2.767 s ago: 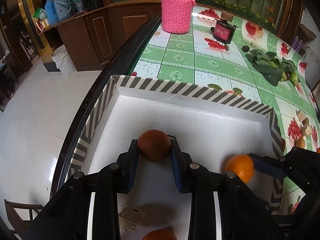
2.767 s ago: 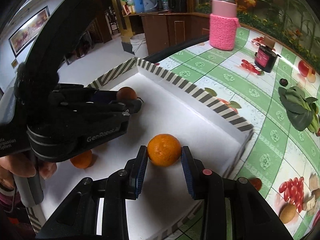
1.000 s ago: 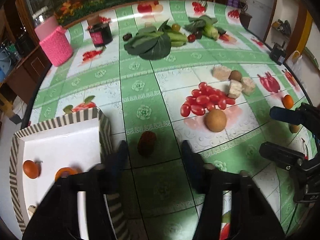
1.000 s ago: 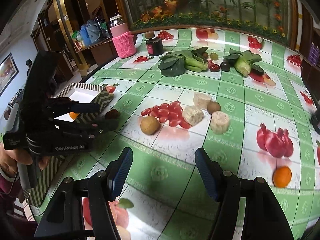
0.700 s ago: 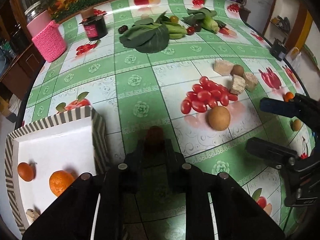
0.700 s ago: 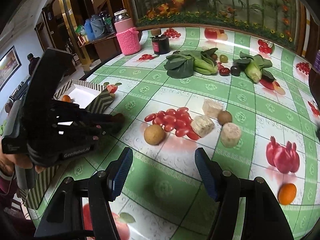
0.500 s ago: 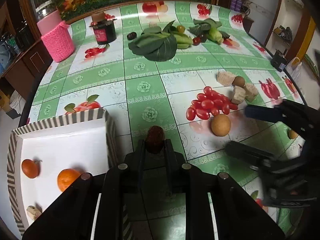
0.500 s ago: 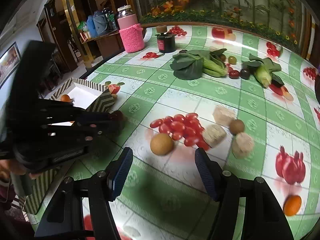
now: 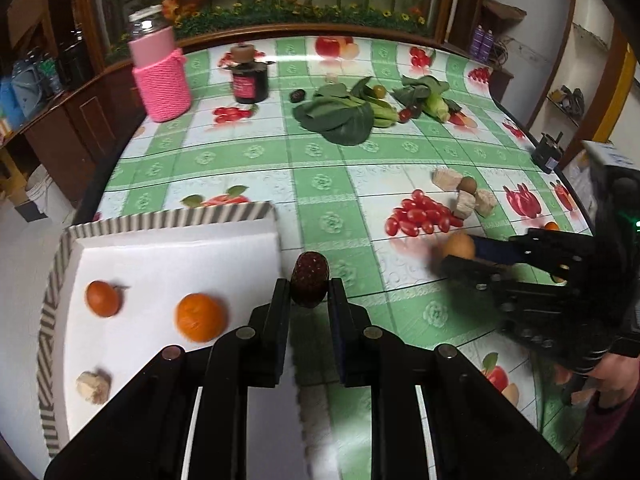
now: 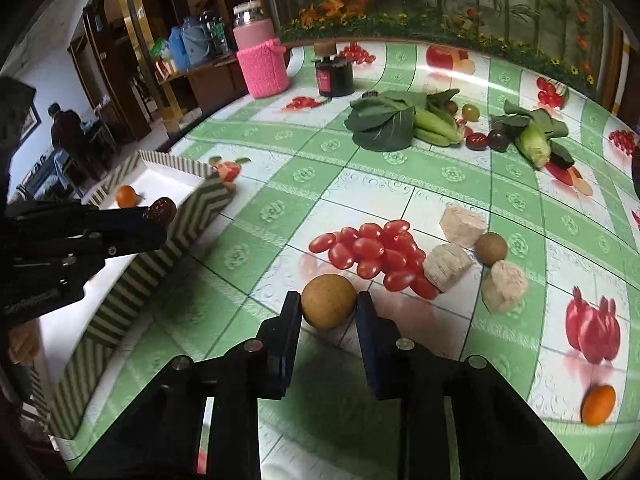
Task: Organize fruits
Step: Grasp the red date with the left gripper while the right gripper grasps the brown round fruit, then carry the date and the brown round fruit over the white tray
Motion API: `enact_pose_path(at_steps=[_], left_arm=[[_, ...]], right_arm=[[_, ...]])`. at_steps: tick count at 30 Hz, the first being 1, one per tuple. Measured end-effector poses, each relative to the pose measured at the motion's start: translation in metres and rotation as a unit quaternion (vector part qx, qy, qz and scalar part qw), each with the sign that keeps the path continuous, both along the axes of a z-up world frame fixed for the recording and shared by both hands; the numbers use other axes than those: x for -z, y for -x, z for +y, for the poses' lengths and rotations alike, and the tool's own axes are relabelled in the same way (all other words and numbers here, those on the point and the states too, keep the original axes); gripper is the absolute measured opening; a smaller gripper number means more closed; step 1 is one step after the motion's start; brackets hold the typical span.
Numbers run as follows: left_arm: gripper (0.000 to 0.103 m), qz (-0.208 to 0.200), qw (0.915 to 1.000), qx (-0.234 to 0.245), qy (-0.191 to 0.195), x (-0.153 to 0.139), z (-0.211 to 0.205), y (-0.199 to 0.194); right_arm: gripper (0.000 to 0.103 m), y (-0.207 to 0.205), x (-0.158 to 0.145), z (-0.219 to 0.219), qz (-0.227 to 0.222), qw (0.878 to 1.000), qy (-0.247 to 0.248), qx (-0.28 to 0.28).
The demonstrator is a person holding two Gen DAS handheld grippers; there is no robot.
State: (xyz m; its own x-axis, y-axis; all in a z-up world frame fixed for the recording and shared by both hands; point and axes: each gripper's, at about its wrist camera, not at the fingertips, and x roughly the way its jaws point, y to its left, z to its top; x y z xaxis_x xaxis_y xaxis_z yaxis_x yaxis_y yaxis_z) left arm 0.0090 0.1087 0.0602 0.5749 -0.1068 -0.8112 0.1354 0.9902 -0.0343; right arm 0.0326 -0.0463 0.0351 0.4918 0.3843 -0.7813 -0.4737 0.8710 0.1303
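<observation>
The left gripper is pinching a dark red fruit tight, just beside the striped box. The right gripper is closing on a round brown fruit sitting on the table, its pads touching it.

I see right gripper closing on brown round fruit | left gripper holds dark red fruit over striped box | cherry tomatoes beyond
</observation>
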Motion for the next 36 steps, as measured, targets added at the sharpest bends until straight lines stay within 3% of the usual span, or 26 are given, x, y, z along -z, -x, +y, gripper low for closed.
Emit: enact_pose_path(at_steps=[7, 22, 29, 36], left_arm=[[0.016, -0.018, 0.9994, -0.028, -0.012, -0.008, 0.019, 0.020], [0.016, -0.037, 0.9968, -0.066, -0.024, -0.019, 0.061, 0.053], [0.016, -0.035, 0.9953, -0.087, -0.024, -0.016, 0.088, 0.057], [0.016, -0.011, 0.9920, -0.126, 0.000, -0.005, 0.134, 0.047]], right_arm=[[0.028, 0.025, -0.023, 0.010, -0.015, 0.999, -0.030, -0.006], [0.028, 0.061, -0.050, 0.075, -0.040, 0.996, -0.033, -0.066], [0.028, 0.063, -0.052, 0.105, -0.042, 0.994, -0.030, -0.093], [0.028, 0.064, -0.046, 0.132, -0.034, 0.992, -0.020, -0.122]])
